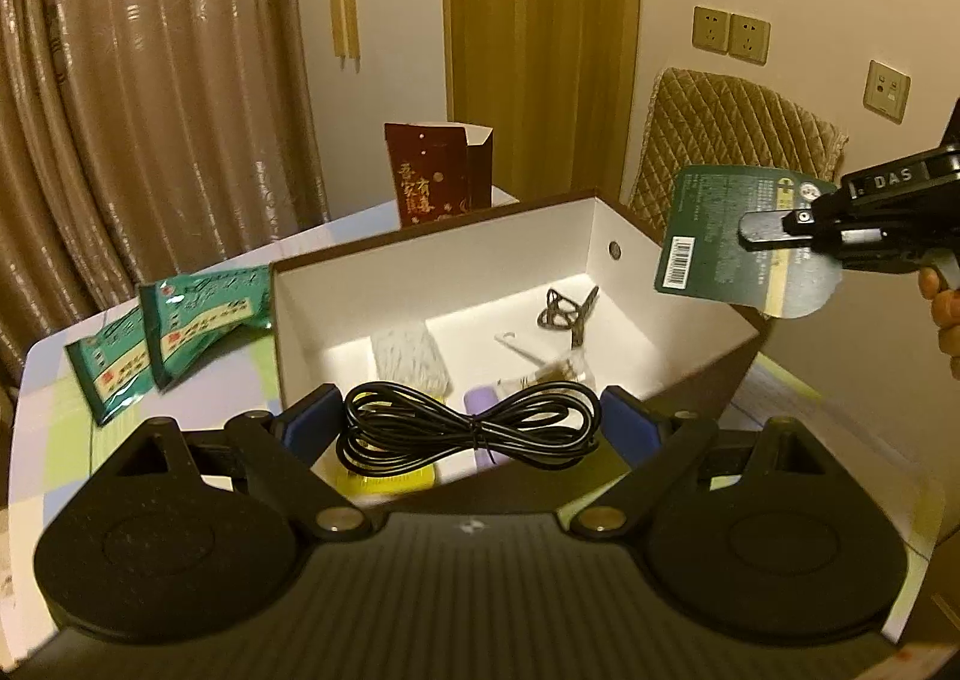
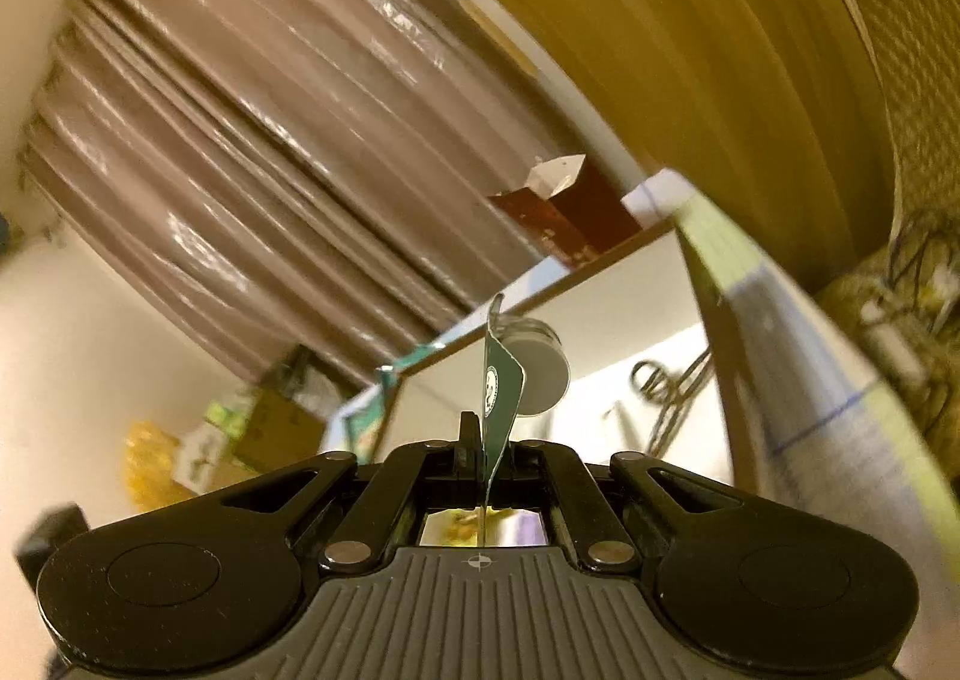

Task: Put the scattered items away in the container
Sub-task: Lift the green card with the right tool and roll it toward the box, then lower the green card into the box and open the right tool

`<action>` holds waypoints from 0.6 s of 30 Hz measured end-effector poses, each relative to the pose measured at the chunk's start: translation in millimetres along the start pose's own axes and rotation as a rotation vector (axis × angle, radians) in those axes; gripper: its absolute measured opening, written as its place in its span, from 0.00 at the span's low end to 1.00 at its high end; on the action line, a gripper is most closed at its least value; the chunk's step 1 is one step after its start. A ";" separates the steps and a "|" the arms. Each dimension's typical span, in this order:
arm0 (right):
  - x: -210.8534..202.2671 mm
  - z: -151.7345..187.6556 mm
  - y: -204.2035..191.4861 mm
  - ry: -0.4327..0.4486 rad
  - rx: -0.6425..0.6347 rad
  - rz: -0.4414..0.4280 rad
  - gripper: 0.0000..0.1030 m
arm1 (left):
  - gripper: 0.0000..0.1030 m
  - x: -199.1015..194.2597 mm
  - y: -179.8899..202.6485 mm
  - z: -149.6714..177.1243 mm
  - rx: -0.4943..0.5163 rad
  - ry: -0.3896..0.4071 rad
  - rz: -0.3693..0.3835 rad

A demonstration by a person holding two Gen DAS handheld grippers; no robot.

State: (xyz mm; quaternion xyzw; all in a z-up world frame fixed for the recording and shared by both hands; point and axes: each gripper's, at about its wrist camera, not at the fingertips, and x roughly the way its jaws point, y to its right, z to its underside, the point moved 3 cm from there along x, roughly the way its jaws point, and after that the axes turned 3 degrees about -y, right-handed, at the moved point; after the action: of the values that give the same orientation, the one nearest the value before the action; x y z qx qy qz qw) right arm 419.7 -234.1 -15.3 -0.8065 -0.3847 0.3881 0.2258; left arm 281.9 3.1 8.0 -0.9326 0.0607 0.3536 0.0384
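A white-lined brown box (image 1: 618, 221) stands on the table, with scissors (image 1: 567, 311), a white woven piece (image 1: 408, 359) and small items inside. My left gripper (image 1: 471, 416) is open above the box's near edge; a bundled black cable (image 1: 468, 428) lies between its blue pads, whether touching them I cannot tell. My right gripper (image 1: 759, 230) is shut on a dark green card pack (image 1: 720, 242) and holds it above the box's right wall. In the right wrist view the pack (image 2: 498, 398) stands edge-on between the shut jaws, with a round roll on it. Two green sachets (image 1: 174, 332) lie left of the box.
A dark red paper bag (image 1: 438, 170) stands behind the box. A chair with a quilted cover (image 1: 738, 134) is at the back right. Curtains hang at the left. The table has a checked cloth (image 1: 54, 440). Wall sockets (image 1: 729, 32) are on the right wall.
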 end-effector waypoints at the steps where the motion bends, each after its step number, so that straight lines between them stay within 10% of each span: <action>1: 4.3 -2.1 0.8 -0.007 -0.016 0.020 0.00 | 0.87 6.2 -1.6 -4.1 0.000 -0.006 0.003; 18: 83.4 24.3 -1.4 -0.170 -0.462 0.373 0.00 | 0.87 88.4 -16.7 -19.9 -0.023 -0.141 0.010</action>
State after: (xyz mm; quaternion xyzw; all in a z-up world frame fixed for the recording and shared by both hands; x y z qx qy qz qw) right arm 433.3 -165.3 -66.7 -0.8579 -0.3256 0.3909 -0.0717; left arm 362.9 9.6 -35.4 -0.9054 0.0587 0.4194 0.0303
